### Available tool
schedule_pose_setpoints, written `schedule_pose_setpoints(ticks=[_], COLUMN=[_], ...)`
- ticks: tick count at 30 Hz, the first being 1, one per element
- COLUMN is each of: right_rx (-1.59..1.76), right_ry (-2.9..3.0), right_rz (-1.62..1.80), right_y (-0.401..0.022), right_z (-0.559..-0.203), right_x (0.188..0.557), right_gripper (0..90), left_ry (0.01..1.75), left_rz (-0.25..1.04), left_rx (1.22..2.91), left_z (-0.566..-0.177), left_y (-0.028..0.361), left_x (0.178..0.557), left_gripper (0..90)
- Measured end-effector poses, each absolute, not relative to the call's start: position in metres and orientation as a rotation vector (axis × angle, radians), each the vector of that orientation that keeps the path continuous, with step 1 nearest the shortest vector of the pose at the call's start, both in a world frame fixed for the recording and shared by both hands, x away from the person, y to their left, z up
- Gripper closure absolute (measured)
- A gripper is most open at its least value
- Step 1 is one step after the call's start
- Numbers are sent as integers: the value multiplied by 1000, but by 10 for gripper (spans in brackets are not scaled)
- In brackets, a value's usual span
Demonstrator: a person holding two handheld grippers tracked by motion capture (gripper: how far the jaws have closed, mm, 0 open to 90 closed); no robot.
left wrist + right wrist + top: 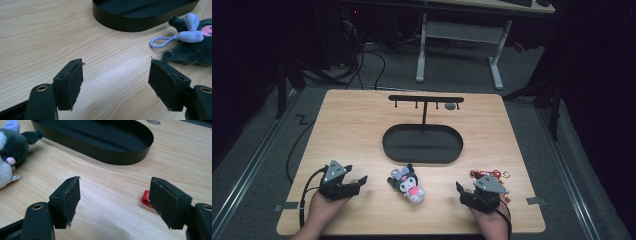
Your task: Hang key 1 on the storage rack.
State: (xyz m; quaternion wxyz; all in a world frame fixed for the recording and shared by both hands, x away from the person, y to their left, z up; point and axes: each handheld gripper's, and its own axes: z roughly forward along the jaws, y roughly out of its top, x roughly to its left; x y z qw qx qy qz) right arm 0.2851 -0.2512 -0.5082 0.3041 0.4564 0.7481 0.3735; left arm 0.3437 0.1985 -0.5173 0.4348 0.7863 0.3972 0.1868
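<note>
Plush keychain toy [407, 184], dark grey with a lavender bow and a pink body, is lying on its side on the wooden table [352, 130] between your two grippers and just in front of the black oval tray [422, 143]. Its long axis is running diagonally: the head with the bow is pointing toward the far left, at the tray, and the pink and white lower end is pointing back toward your right hand. In the left gripper view its lavender loop [161, 41] is lying flat on the wood, reaching out from the bow toward the tray's near wall.

You are holding the left gripper [354, 185] low over the near left part of the table with its jaws spread wide and bare wood between them. You are holding the right gripper [464, 194] at the near right with its jaws equally wide apart, gripping nothing. Just beside its right jaw a red keychain [488, 174] is lying on the table; any writing on it is too small to read.

From the tray's far side a thin black post is rising to a hanging bar [426, 99] with short pegs underneath. The table is a light wood-grain top, standing on grey carpet in a dim room. Black cables [362, 60] are trailing over the floor beyond it, and the white legs of a desk [459, 35] are standing behind. I can read no labels or brands anywhere.
</note>
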Motion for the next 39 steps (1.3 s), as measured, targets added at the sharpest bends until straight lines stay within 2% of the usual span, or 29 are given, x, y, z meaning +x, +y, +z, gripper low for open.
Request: schedule_pose_setpoints(ticks=[4,15,39], right_rx=[1209,1256,1242], right_ry=[2027,2137,2287], right_rz=[945,854,710], right_y=[-249,-243,-222], right_z=[-508,-507,-507], right_x=[287,288,294], right_gripper=[246,312,307], left_ry=[987,991,978], left_rz=[466,454,446], left_rx=[1958,1951,1953], left_z=[-517,-516,-517], left_y=[198,199,199], left_x=[344,343,342], left_gripper=[284,285,292])
